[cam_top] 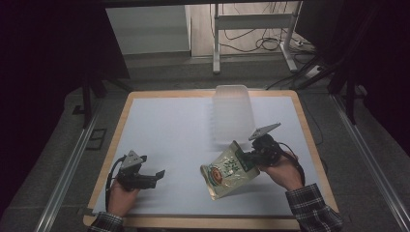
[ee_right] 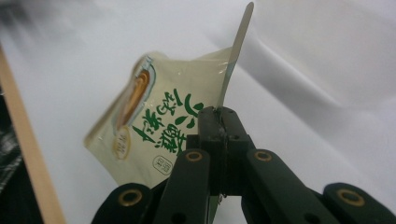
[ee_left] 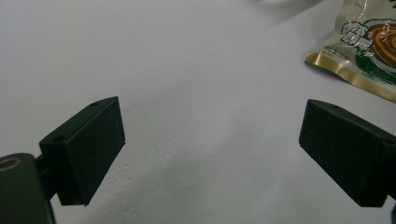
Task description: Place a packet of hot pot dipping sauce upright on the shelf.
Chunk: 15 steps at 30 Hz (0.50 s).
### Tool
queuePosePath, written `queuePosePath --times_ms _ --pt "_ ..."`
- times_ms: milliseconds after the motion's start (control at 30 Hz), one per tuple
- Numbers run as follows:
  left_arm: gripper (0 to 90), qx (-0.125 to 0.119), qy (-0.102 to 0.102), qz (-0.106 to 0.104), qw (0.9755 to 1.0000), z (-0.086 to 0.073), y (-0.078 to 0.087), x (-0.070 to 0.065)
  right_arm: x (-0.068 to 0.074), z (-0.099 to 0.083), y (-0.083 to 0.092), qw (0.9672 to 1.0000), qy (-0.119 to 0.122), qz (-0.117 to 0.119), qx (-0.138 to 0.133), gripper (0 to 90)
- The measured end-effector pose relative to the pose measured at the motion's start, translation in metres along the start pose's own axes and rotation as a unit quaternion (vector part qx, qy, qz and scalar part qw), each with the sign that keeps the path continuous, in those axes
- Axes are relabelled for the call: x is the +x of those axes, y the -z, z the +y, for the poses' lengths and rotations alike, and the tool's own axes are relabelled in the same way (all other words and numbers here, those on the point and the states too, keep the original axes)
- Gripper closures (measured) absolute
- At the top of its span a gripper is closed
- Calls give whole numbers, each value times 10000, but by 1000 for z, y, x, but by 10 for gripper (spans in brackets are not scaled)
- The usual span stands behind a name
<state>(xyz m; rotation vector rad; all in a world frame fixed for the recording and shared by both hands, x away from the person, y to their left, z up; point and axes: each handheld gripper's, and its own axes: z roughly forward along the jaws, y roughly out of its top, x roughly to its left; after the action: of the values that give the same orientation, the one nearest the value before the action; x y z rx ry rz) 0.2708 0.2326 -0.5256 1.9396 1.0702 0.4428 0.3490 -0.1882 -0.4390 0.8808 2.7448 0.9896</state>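
Note:
A gold and green snack pouch (cam_top: pixel 226 170) hangs tilted just above the white table sheet, held by its top edge. My right gripper (cam_top: pixel 247 157) is shut on that edge, and in the right gripper view the jaws pinch the pouch (ee_right: pixel 154 126) at the seal, at my right gripper's tips (ee_right: pixel 219 116). My left gripper (cam_top: pixel 157 175) rests low at the front left of the table, open, with nothing between its fingers (ee_left: pixel 88 144). A corner of the pouch (ee_left: pixel 359 46) appears at the upper right of the left gripper view.
A clear plastic container (cam_top: pixel 233 112) lies at the back middle of the white sheet (cam_top: pixel 169 125), just beyond my right gripper. The wooden table edge (cam_top: pixel 316 154) runs close to the right hand. A desk frame and cables stand on the floor behind.

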Motion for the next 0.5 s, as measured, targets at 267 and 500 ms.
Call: queuePosePath --times_ms 267,500 --pt "65 -60 40 21 10000 0 2 2 12 23 10 9995 254 104 -166 892" --pt "55 -196 18 -130 9997 -1 3 2 22 42 18 9985 493 166 -179 893"
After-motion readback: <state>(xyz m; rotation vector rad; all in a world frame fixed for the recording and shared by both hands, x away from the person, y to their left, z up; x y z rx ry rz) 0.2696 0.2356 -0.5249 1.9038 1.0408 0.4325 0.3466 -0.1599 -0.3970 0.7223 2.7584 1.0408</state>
